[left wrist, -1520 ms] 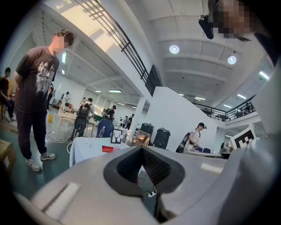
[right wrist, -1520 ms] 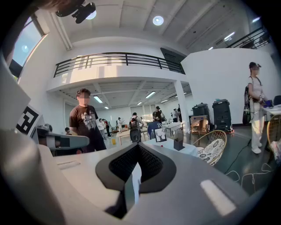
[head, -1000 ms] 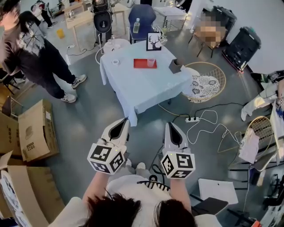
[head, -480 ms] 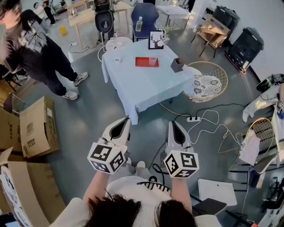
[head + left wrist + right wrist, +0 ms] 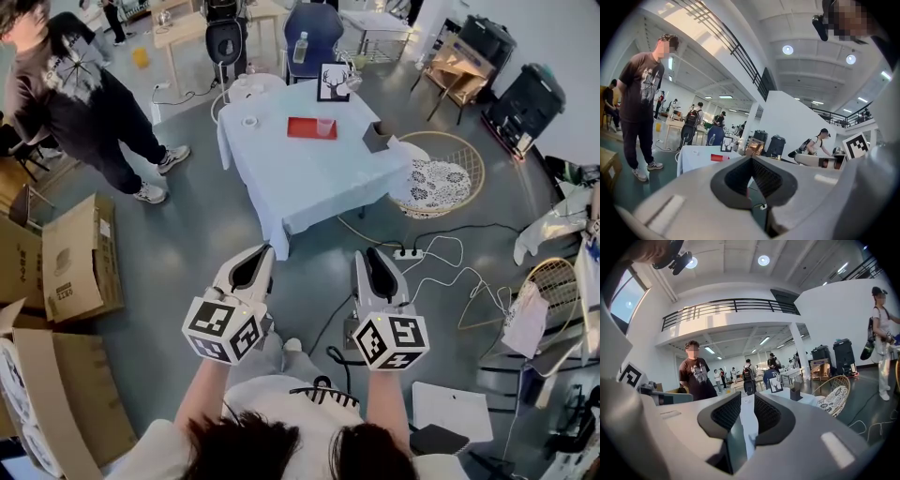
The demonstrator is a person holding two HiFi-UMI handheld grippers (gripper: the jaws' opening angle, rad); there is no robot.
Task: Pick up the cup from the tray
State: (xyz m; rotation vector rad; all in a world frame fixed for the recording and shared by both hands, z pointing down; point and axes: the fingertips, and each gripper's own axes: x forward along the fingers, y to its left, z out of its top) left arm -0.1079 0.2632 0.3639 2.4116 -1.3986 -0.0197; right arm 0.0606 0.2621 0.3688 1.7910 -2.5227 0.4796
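A clear cup stands at the right end of a red tray on a table under a white cloth, far ahead of me across the floor. Both grippers hang over the grey floor, well short of the table. My left gripper has its jaws together and holds nothing. My right gripper shows a narrow gap between its pads and is empty too. In the left gripper view the left gripper points towards the distant red tray. In the right gripper view the right gripper points at the table.
On the table stand a framed deer picture, a dark box and a tape roll. A person in a dark T-shirt stands left of it. Cardboard boxes lie left, a wicker chair right, a power strip with cables ahead.
Both grippers keep their pose; the right one has sunk slightly lower in the head view. The bystander at the left has shifted a little farther away.
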